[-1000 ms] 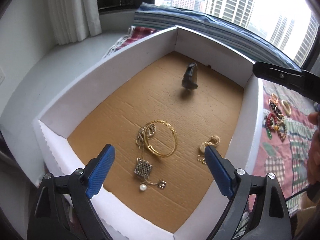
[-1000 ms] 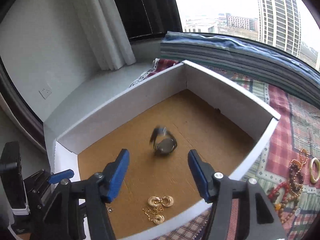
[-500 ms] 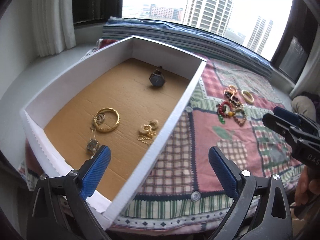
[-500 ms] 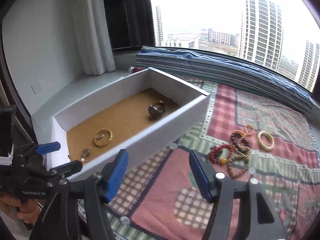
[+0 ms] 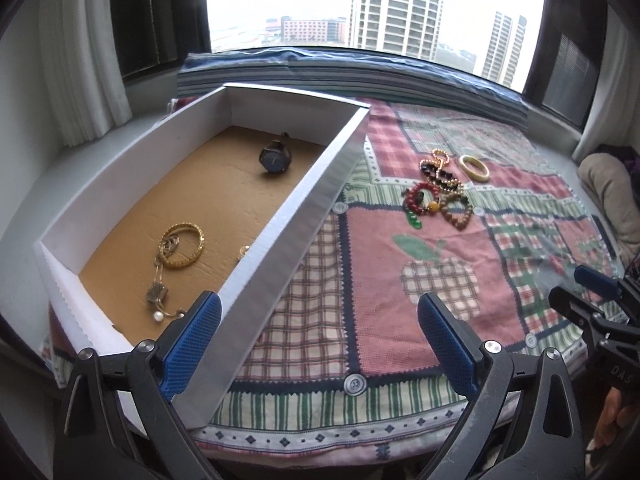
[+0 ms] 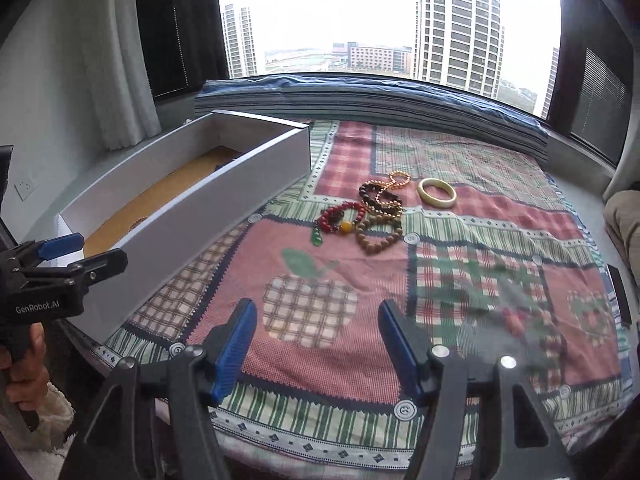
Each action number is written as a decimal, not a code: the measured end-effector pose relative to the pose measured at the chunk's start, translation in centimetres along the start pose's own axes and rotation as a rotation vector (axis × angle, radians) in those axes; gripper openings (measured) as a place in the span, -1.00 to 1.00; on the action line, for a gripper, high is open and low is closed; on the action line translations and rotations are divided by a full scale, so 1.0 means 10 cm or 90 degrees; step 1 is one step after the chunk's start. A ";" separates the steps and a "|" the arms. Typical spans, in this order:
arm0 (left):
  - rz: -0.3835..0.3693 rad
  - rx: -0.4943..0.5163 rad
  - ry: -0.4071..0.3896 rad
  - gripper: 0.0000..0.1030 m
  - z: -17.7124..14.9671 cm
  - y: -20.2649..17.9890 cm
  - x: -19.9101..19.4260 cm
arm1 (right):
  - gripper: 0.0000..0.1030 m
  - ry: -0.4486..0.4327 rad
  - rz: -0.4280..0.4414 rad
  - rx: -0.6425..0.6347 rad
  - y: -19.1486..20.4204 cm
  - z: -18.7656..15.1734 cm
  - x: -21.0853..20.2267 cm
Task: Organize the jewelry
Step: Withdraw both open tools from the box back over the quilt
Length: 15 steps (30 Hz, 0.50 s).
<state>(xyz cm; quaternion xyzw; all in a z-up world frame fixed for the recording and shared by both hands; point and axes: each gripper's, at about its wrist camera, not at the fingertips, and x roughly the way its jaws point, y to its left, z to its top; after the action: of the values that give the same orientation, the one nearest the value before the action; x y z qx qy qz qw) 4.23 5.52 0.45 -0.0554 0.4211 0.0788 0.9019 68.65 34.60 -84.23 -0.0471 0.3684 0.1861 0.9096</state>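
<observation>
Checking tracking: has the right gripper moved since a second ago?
Yes. The right gripper went from over the white box rightward, now above the quilt.

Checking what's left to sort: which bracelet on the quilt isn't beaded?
The cream bangle, a smooth solid ring lying apart, right of the heaped bead bracelets.

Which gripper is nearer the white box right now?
Left. The left gripper straddles the near wall of the white box; the right gripper hovers over the quilt, clear of the box.

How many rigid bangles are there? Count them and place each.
2. Cream bangle on the quilt, right of the bead pile; gold bangle inside the box. The pile may hide others.
</observation>
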 end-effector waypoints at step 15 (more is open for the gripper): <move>-0.037 0.018 0.025 0.93 -0.30 -0.26 0.10 | 0.25 0.007 -0.011 0.032 -0.02 -0.15 -0.02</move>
<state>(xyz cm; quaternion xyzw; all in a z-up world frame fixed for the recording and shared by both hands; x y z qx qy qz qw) 3.09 2.56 -2.14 -0.0562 0.4379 0.0451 0.8961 67.60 33.97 -85.24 -0.0281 0.3774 0.1683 0.9102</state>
